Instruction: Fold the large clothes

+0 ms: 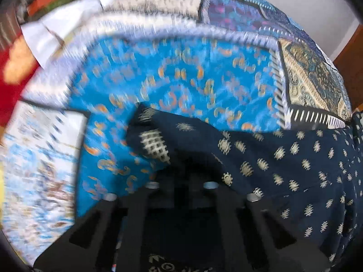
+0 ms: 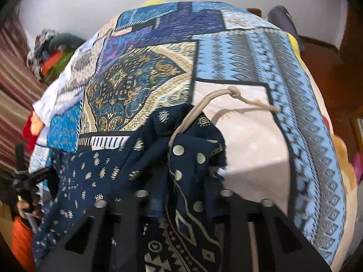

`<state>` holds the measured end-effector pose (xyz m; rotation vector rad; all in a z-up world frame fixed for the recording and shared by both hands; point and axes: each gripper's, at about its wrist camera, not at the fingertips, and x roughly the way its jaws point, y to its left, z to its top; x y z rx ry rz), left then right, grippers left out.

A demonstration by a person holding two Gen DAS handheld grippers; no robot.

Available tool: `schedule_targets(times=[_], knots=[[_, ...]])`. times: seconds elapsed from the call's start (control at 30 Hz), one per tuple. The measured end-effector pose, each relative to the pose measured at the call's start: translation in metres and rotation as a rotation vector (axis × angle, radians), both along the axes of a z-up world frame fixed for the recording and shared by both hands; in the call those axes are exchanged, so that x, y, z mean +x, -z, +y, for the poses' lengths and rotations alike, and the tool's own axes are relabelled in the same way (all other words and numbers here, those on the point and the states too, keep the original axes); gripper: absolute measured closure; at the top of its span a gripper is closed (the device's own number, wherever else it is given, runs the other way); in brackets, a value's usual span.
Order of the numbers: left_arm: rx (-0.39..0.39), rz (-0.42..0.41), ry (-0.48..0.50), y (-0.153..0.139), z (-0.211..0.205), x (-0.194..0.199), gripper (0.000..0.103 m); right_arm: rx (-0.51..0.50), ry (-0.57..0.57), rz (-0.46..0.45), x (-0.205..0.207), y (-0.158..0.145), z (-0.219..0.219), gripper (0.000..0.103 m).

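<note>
Left wrist view: a navy garment (image 1: 283, 170) printed with small cream motifs lies on a bed covered by a patchwork bedspread (image 1: 181, 74) in bright blue, purple and cream panels. The left gripper (image 1: 181, 174) has closed its fingers on a bunched edge of this cloth, which rises in a soft peak over the jaws and drapes away toward the right side of the bed. The fabric looks thin, light and limp; it would likely sag and slide unless pinched at a hem or corner. Much of this view is smeared by motion blur, and the fingertips themselves are buried under cloth. Right wrist view: the right gripper (image 2: 181, 188) pinches another gathered part of the same navy garment (image 2: 95, 174), here showing larger dots and a geometric border. A cream drawstring (image 2: 229, 95) with a knot trails out across a pale panel of the bedspread (image 2: 249, 140), suggesting this is the waistband, a firmer place to hold. The garment's full outline is cut off, so its type is uncertain.
</note>
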<state>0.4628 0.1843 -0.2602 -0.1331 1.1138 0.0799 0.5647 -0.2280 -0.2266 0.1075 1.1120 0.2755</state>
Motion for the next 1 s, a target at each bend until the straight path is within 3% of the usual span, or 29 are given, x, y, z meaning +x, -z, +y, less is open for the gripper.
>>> schedule_targets(times=[0.17, 0.33, 0.47, 0.67, 0.7, 0.77, 0.8, 1.0], knots=[[0.054, -0.16, 0.017, -0.063, 0.0, 0.001, 0.097, -0.116, -0.058, -0.089, 0.018, -0.019, 0.027, 0.091], [0.102, -0.23, 0.001, -0.098, 0.015, 0.02, 0.097, -0.165, -0.061, -0.167, 0.055, -0.044, 0.051, 0.092], [0.135, -0.185, -0.054, -0.086, 0.038, 0.054, 0.097, -0.166, -0.047, -0.189, 0.092, -0.05, 0.068, 0.092], [0.144, -0.043, -0.123, -0.028, 0.066, 0.091, 0.094, -0.239, -0.058, -0.155, 0.126, -0.016, 0.083, 0.09], [0.138, -0.023, -0.128, -0.019, 0.069, 0.094, 0.093, -0.254, -0.054, -0.162, 0.127, -0.013, 0.082, 0.081], [0.156, 0.003, -0.131, -0.003, 0.072, 0.098, 0.088, -0.398, 0.013, -0.231, 0.126, -0.011, 0.08, 0.037], [0.179, 0.0, -0.122, 0.003, 0.07, 0.1, 0.086, -0.45, 0.034, -0.259, 0.127, -0.009, 0.078, 0.002], [0.35, -0.006, -0.081, 0.008, 0.05, 0.1, 0.075, -0.279, 0.038, -0.171, 0.134, -0.009, 0.041, 0.0]])
